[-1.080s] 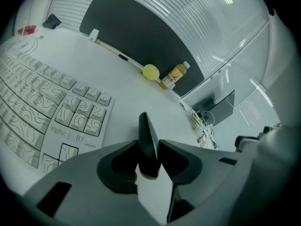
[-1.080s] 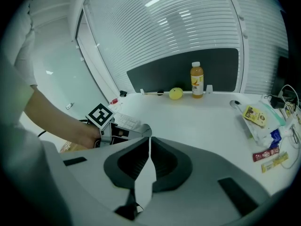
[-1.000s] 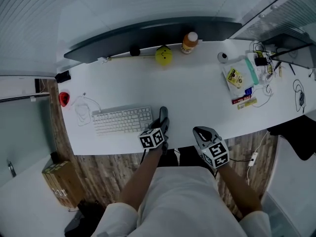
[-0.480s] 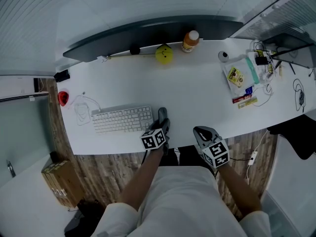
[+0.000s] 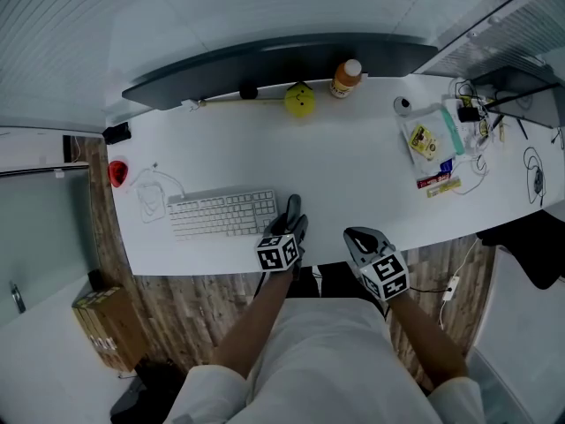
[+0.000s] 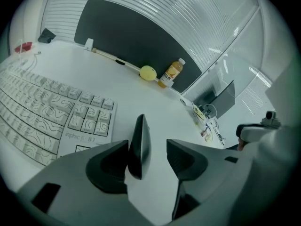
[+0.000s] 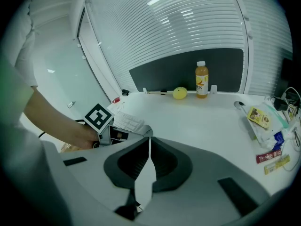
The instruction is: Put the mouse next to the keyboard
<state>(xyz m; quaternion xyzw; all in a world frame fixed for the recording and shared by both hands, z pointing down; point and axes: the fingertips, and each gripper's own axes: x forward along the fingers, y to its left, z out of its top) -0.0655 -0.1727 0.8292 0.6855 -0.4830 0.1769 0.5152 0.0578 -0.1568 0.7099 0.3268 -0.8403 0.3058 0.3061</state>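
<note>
At the bench [image 5: 353, 170] near edge, head view: mouse [image 5: 292, 204] just right of the keyboard [image 5: 221, 214], inside the left hand-held gripper [image 5: 290, 226]. The right hand-held gripper [image 5: 360, 239] is off the edge.
Left gripper view: jaws wide, just been opening; the mouse is against the left jaw, clear of the right.
Right gripper view: jaws pressed together, empty.

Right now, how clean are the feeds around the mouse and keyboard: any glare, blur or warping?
Head view: evenly lit and sharp, though the fisheye bows the desk edge. Left gripper view: mouse and keyboard crisp, keys stretched toward the dark round border. Right gripper view: bright light streaks on the blinds, none on the desk.
</note>
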